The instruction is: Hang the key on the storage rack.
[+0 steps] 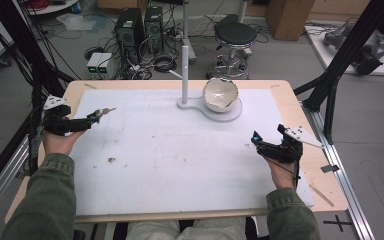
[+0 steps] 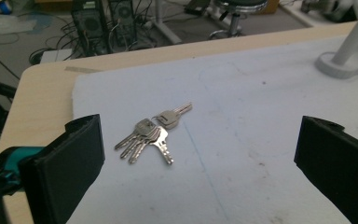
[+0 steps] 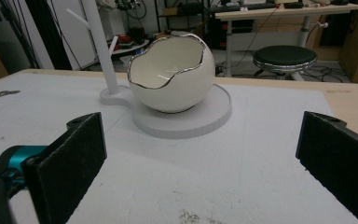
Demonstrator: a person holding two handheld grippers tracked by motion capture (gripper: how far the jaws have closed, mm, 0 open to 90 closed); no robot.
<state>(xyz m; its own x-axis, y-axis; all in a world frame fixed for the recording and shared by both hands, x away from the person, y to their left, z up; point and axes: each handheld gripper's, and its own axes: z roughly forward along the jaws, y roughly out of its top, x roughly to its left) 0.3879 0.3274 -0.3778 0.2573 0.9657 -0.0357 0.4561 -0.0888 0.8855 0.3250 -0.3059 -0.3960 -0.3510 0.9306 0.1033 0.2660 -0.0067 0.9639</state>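
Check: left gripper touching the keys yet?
Apart. Left gripper view shows the keys flat on the white mat, open jaws of the left gripper clear either side.

keys [image 2: 150, 133]: shiny grey metal;
egg bowl [image 3: 172, 74]: smooth, glossy white, with a silver edge;
stand [image 3: 186, 119]: matt white plastic;
mat [image 1: 180, 155]: dull white, a bit dirty;
table [image 1: 290, 100]: pale, smooth wood;
gripper pads [image 3: 74, 154]: black, rough foam

A wooden table [image 1: 300, 112] carries a white mat [image 1: 180, 160] over most of its top. On the mat lie a bunch of keys [image 1: 105, 110] at far left and a white stand [image 1: 220, 112] at far centre, its round base holding an egg-shaped bowl [image 1: 220, 94].
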